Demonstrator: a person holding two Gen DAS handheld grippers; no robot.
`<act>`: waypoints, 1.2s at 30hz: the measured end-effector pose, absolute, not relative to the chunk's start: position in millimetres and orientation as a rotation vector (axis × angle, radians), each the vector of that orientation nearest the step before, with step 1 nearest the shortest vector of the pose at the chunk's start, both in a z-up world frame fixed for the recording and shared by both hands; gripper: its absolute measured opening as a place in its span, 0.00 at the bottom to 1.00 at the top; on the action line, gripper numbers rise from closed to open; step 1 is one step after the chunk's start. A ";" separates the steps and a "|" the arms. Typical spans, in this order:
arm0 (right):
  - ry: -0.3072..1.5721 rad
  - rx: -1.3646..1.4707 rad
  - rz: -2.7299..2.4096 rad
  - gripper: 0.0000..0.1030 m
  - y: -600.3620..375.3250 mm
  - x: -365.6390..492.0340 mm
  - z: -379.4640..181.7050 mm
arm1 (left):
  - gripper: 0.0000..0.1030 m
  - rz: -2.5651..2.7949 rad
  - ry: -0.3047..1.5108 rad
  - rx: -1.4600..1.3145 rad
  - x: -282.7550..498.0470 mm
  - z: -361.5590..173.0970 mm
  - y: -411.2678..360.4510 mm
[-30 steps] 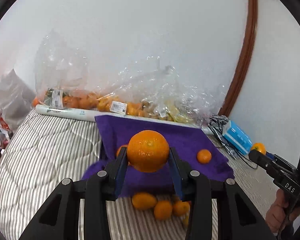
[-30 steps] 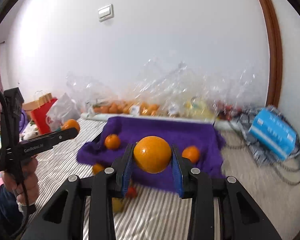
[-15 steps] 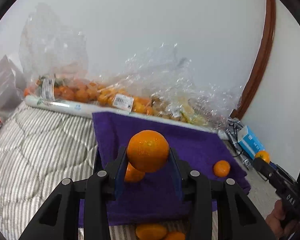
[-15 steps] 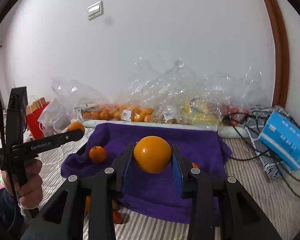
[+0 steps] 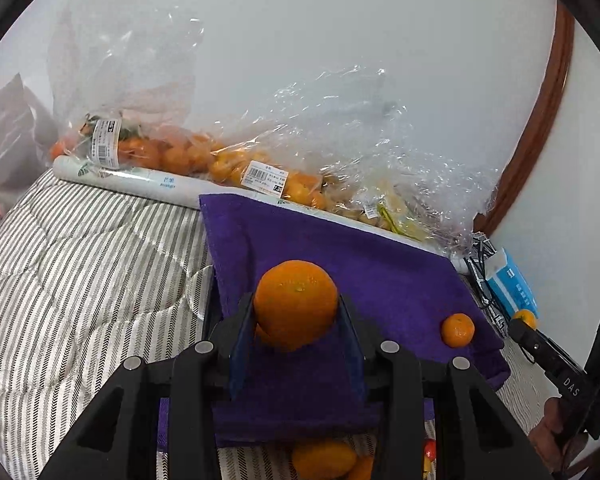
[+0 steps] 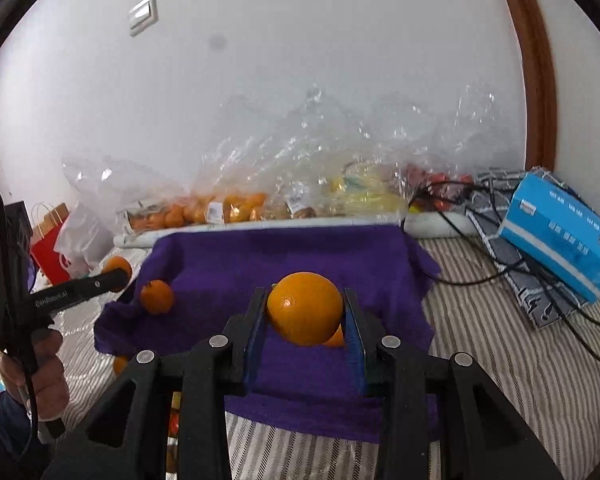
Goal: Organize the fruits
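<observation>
**Two oranges held over the purple cloth**

Pinched in the left gripper [image 5: 296,320]: a large orange [image 5: 296,304], pebbled skin, squeezed at its sides between the two blue pads, carried above the purple cloth [image 5: 380,276]. Round, so no long axis to line up; only height and spot on the cloth to settle. Half hidden just behind and below it, a second small orange, apparently lying on the cloth. Off to the right of the fingers, a small orange [image 5: 457,330] resting near the cloth's right edge.

Pinched likewise in the right gripper [image 6: 305,320]: a smooth orange [image 6: 305,308], clamped at its sides, also over the cloth [image 6: 284,256]. Ahead and to the left, a small orange [image 6: 157,297] sitting in a fold near the left edge; another peeking out just behind the held fruit, lower right.

Straight ahead and below both grippers: open purple cloth, the likely drop spot. Neither hand clearly nearer; each placed over its own half, well apart from the other.

Farther out: clear bags of fruit [image 5: 228,160] along the wall, a white roll [image 5: 140,182] in front of them, a blue box [image 6: 560,236] with tangled cables to the right, striped bedding [image 5: 80,272] beneath. More loose fruit below the cloth's near edge.

Likely risk: rolling on the soft, rumpled cloth after release.
</observation>
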State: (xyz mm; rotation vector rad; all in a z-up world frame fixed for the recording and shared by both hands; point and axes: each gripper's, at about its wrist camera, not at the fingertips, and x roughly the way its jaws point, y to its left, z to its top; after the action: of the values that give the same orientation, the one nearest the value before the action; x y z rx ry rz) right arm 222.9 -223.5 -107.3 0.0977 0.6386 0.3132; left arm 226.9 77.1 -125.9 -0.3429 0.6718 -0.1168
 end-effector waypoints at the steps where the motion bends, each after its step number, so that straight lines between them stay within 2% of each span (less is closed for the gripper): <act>1: 0.639 0.090 0.310 0.35 -223.1 222.3 -107.6 | 0.37 -0.113 0.677 -0.336 227.7 -127.2 76.4; 36: 0.801 -0.035 0.287 0.35 -199.1 235.0 -140.8 | 0.37 -0.141 0.741 -0.294 234.7 -136.8 64.0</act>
State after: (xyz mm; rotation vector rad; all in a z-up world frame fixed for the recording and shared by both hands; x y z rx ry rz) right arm 235.0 -199.1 -140.8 -0.0350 0.8011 0.2871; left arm 234.7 64.0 -136.8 -0.2942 0.7415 -0.1414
